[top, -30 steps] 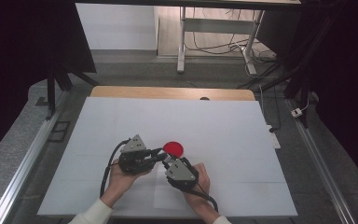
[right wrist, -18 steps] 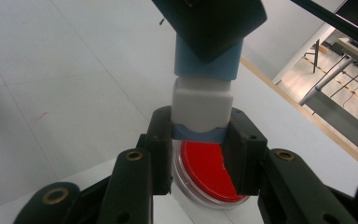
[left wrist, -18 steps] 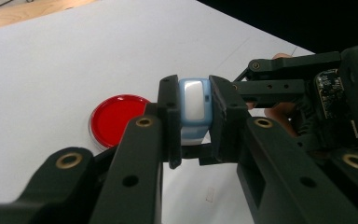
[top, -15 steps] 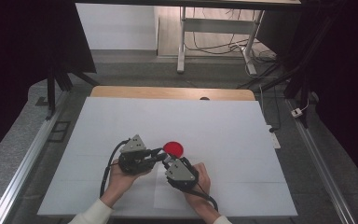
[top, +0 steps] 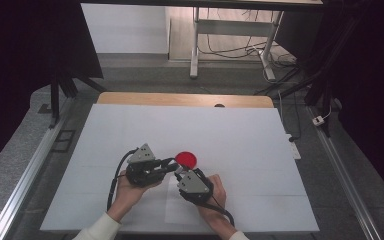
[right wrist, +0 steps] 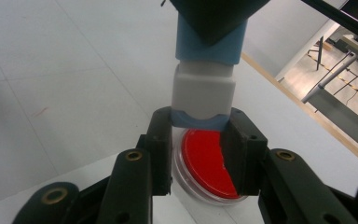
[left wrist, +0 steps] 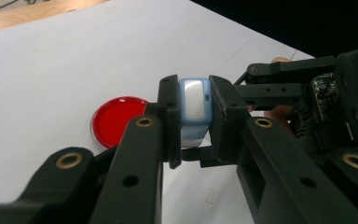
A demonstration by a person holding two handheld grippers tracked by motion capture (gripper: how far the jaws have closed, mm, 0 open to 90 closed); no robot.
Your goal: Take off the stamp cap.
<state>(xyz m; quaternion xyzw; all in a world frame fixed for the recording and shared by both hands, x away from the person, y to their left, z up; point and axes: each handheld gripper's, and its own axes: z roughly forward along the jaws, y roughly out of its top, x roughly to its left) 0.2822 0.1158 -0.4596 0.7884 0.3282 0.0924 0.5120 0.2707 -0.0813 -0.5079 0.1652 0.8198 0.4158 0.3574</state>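
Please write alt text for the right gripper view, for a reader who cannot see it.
The right gripper clamps one end of a small blue and white object, whose far end another gripper holds, above a red round dish on the white table.

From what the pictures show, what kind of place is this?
Probably a lab or recording workspace, not a home: a white-covered table between metal rails, dark curtains at the sides, and loose cables on the floor behind it.

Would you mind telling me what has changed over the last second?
Nothing visibly moved. Both grippers, left and right, remain clamped on the small blue-and-white block beside the red dish, and the hands have kept their places near the table's front edge.
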